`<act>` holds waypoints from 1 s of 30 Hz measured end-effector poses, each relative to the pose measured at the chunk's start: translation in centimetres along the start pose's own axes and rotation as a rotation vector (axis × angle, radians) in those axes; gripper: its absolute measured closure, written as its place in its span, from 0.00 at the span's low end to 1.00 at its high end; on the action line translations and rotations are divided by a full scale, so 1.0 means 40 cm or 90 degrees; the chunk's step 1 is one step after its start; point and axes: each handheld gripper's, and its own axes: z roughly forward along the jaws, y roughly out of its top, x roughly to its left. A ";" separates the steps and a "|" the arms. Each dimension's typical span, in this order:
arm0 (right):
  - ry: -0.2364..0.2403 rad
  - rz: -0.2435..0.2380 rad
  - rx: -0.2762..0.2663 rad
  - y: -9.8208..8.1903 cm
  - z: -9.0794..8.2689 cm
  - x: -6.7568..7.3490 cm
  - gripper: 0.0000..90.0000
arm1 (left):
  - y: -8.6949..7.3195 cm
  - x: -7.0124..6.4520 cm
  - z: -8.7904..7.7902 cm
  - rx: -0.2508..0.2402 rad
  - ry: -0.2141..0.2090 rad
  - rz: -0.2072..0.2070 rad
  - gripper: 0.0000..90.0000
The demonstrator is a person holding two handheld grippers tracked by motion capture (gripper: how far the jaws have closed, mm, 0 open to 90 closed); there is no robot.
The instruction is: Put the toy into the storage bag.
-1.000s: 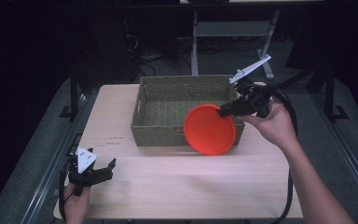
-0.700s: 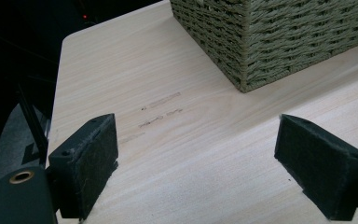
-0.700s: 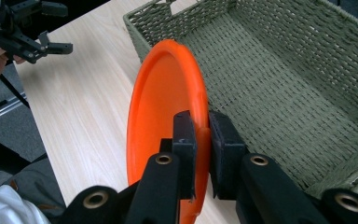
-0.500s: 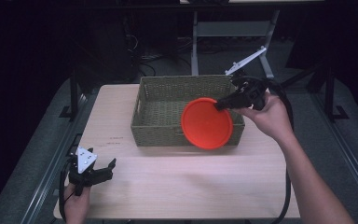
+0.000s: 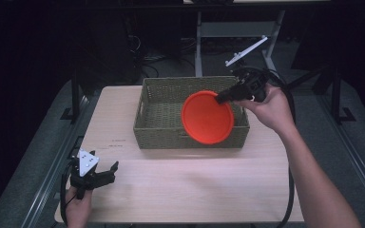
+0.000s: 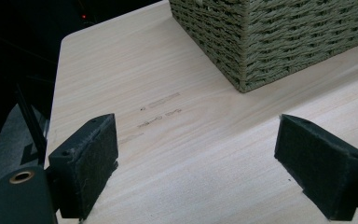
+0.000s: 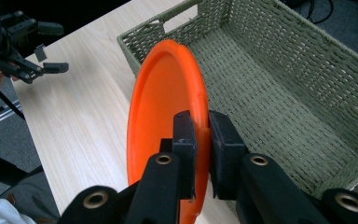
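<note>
Plate (image 5: 207,117) is the star here: a bright orange one, held up on edge over the near right part of the basket (image 5: 163,132), not yet resting on anything as far as I can tell. Going from the near side of the basket outward: the left gripper (image 5: 100,175) sits low at the table's (image 5: 180,185) near left corner, well apart from the basket, jaws spread wide with nothing between them, just bare wood and a few faint pencil-like marks (image 6: 161,103) on the tabletop. Then the basket itself, a woven olive-green rectangle with a cut-out handle in its left end wall. From what I can see of its floor in the right gripper view it looks empty, though the plate hides a chunk of it. Over its right end is the right gripper (image 7: 202,137), pinching the plate's rim hard, one pad on each face. My guess is the plate is headed into the basket, so the trick would be to tip it flat while lowering, keep the bottom edge clear of the near wall, and only let go once it's sitting on the weave. Dropping it on edge would probably leave it leaning against a wall or rolling.
</note>
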 end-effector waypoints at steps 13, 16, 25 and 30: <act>-0.020 0.013 -0.007 0.039 -0.016 -0.027 0.91 | 0.000 0.002 0.000 0.001 0.001 0.003 0.14; -0.022 0.018 -0.008 0.042 -0.017 -0.035 0.91 | 0.000 0.000 0.001 0.000 -0.001 0.005 0.14; -0.040 0.042 -0.001 0.047 -0.013 -0.076 0.91 | 0.000 0.002 -0.001 0.002 0.000 0.002 0.14; -0.046 0.059 0.000 0.049 -0.004 -0.093 0.91 | 0.000 0.000 0.001 0.004 -0.003 0.006 0.14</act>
